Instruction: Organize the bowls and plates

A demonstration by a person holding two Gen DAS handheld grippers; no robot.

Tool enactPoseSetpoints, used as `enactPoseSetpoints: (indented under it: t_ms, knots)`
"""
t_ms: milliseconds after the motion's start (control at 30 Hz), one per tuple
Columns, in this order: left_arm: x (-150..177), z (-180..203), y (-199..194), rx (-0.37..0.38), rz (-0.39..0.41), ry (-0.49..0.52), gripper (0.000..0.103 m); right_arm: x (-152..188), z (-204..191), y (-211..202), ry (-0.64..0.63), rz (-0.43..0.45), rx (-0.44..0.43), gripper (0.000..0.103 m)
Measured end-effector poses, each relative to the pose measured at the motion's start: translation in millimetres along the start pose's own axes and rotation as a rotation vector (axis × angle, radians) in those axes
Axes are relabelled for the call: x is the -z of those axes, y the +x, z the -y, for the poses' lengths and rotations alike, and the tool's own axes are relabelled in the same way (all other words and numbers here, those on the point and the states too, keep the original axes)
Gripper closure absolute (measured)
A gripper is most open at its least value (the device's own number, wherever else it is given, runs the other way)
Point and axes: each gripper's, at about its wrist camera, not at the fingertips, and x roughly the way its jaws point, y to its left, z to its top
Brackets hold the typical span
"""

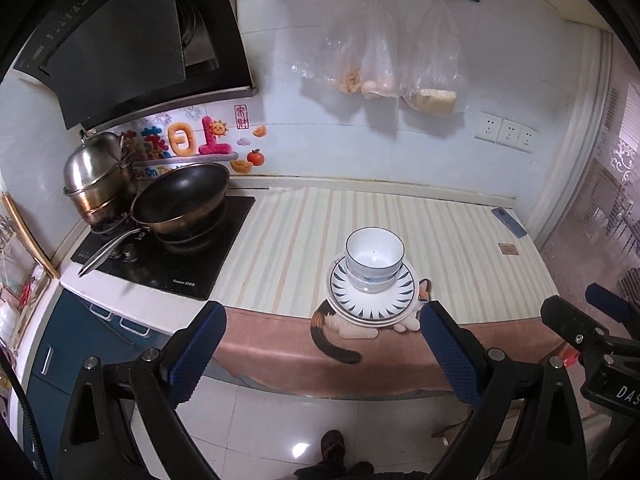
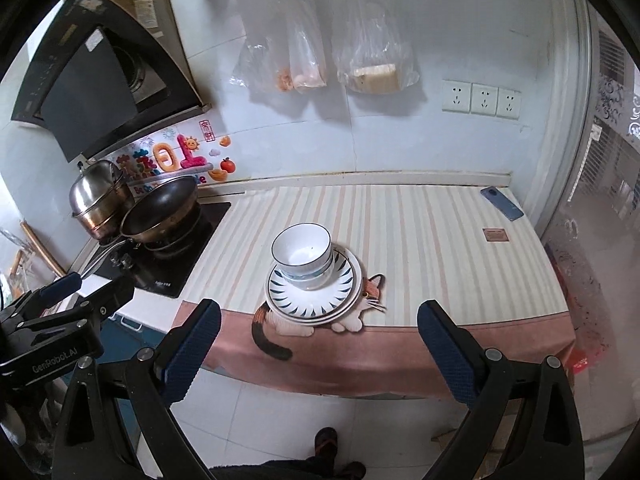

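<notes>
A white bowl with a dark rim (image 1: 374, 254) (image 2: 302, 250) sits nested on other bowls, on a stack of plates (image 1: 400, 300) (image 2: 340, 296) with blue leaf marks. The stack stands near the front edge of the striped counter mat (image 1: 288, 248) (image 2: 420, 240). My left gripper (image 1: 320, 356) is open and empty, held back from the counter above the floor. My right gripper (image 2: 318, 356) is open and empty too, in front of the stack. The right gripper shows at the right of the left wrist view (image 1: 588, 320); the left gripper shows at the left of the right wrist view (image 2: 72, 304).
A black wok (image 1: 180, 196) (image 2: 160, 210) and a steel pot (image 1: 96, 176) (image 2: 98, 200) stand on the hob at the left. A phone (image 2: 502, 203) (image 1: 509, 222) lies at the counter's back right. Plastic bags (image 1: 384, 60) (image 2: 320, 48) hang on the wall.
</notes>
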Motion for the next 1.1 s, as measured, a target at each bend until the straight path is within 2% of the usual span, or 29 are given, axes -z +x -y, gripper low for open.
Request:
enactPoseSetpoints:
  t_ms: [333, 733, 1100]
  knots:
    - [20.2, 0.7, -26.8, -0.025, 0.027, -0.009, 0.004, 19.8, -11.1, -37.1, -0.038, 0.043, 0.007, 0.002]
    - [24.9, 0.0, -36.4, -0.041, 0.048, -0.016, 0.004, 23.5, -8.4, -41.1, -0.023, 0.048, 0.011, 0.002]
    - [22.0, 7.4, -34.4, -0.019, 0.036, -0.012, 0.004, 24.0, -5.5, -35.3, -0.011, 0.037, 0.027, 0.001]
